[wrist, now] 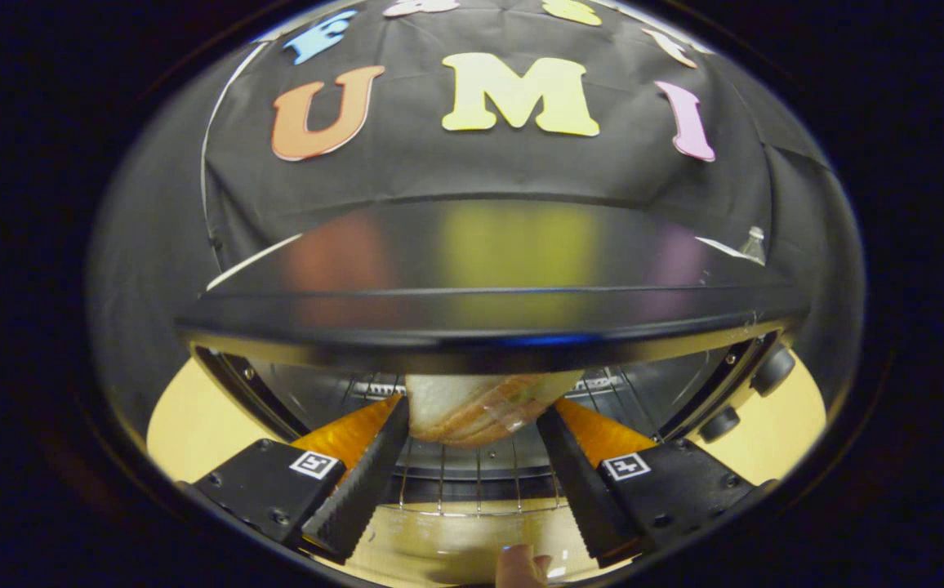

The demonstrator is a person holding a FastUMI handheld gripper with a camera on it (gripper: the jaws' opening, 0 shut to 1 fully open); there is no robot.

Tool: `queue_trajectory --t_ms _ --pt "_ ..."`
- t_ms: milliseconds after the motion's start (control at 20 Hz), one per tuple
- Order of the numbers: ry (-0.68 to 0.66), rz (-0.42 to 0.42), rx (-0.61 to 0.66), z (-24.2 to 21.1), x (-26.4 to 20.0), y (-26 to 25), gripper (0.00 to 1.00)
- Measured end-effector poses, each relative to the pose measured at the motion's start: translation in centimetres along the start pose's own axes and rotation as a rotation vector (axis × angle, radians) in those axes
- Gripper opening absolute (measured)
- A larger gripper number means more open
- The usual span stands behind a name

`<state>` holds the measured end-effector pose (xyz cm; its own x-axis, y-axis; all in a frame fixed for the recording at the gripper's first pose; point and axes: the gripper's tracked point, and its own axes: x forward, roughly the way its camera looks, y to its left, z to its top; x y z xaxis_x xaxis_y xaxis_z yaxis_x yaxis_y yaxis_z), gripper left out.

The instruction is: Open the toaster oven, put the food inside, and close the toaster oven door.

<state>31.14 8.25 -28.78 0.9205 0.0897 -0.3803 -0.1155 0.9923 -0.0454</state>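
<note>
Gripper: in the lower centre of the frame, two fingers angled inward toward each other, clamped on the food from both sides at their tips.
Food: pale bread-like piece in a clear wrapper, with brownish layers along its lower edge; held between the fingertips, just under the front lip of the toaster oven's top, above the wire rack.
Toaster oven: dark and glossy, spanning the middle of the frame; shiny top mirrors blurred colours; cavity open toward the camera.
Wire rack: thin metal bars inside the cavity, below the food, showing between the two fingers.
Oven door: folded down flat at the bottom centre, glass surface reflecting warm light, lying beneath the fingers.
Knobs: two round dark dials on the front panel, at the right of the cavity, one lower than the other.
Fingertip: part of a person's finger at the very bottom centre, over the lowered door.
Table: light yellow surface visible at lower left and lower right of the oven.
</note>
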Motion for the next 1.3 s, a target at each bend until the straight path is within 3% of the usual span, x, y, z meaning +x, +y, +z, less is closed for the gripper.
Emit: queue_trajectory --t_ms 450,750,900,1300 --pt "0.01 -0.064 -0.057 -3.3 -5.4 -0.3 1.0" --pt "-0.012 -0.02 -0.058 -7.7 -10.7 0.5 1.0" --pt "-0.06 -0.06 -0.034 -9.4 -12.6 -0.6 1.0" --pt "-0.024 -0.081 -0.034 -14.6 -13.7 -1.0 1.0"
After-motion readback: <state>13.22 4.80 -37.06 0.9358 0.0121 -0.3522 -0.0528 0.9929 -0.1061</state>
